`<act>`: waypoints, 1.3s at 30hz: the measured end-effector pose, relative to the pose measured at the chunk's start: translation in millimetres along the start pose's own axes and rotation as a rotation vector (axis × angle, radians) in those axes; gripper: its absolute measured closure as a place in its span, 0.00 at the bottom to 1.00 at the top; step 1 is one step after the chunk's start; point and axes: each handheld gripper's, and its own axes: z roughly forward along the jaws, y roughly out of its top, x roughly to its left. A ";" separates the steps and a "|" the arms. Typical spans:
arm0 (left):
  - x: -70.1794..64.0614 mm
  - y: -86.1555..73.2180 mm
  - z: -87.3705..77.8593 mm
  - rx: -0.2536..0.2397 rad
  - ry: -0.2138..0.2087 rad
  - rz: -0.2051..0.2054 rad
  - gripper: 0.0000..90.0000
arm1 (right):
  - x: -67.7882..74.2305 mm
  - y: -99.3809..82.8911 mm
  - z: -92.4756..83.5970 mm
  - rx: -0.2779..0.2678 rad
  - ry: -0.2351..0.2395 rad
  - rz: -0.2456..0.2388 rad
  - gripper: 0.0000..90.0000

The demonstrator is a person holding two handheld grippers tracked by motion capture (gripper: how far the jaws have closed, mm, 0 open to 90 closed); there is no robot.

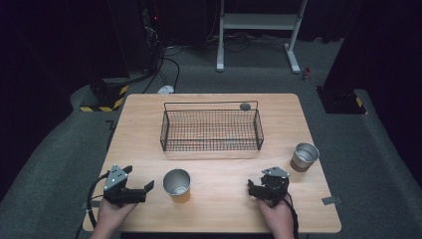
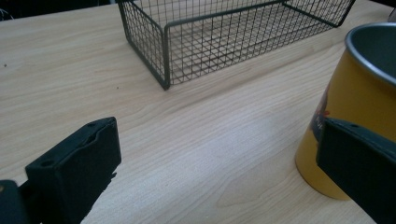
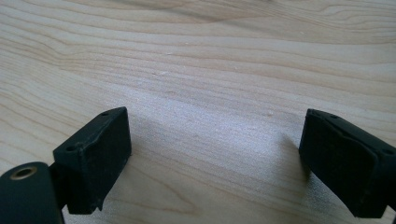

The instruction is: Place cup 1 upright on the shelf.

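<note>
The left gripper (image 1: 135,185) is seen with its jaws spread wide and nothing clamped between them; in the left gripper view the yellow cup (image 2: 359,112) stands just beside the right-hand jaw, partly behind it, and whether the pad touches the cup wall cannot be told. The right gripper (image 1: 255,189) is likewise held wide apart over bare wood, with nothing between its jaws. From the way things lie, the work is judged to be at an early stage: the yellow cup stands upright on the table (image 1: 149,114) in front of the wire basket (image 1: 211,130), near the left gripper, and a second, silver cup (image 1: 304,156) stands upright well off to the right of the basket, so neither cup has been placed in the basket, if that is where they are meant to go. The gripper jaws are blocky, matte black pads with small screw holes. The yellow cup is a smooth, slightly tapered round tumbler with a grey metal rim and lining and a printed mark on its side. The basket is a shallow rectangular box of thin dark wire mesh with a raised rail. A small dark round thing (image 1: 245,106) lies by its far right corner. The table is pale, fine-grained wood.
</note>
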 end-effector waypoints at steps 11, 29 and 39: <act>-7.9 7.1 -9.2 -0.040 -0.019 0.024 0.01 | 0.1 0.0 0.0 0.000 0.000 0.000 0.10; -24.3 18.1 -16.6 -0.103 -0.099 0.019 0.01 | 0.1 0.0 0.0 0.000 0.000 0.000 0.10; -38.2 22.9 -12.5 -0.103 -0.144 0.047 0.01 | 0.1 0.0 0.0 0.001 0.000 0.001 0.10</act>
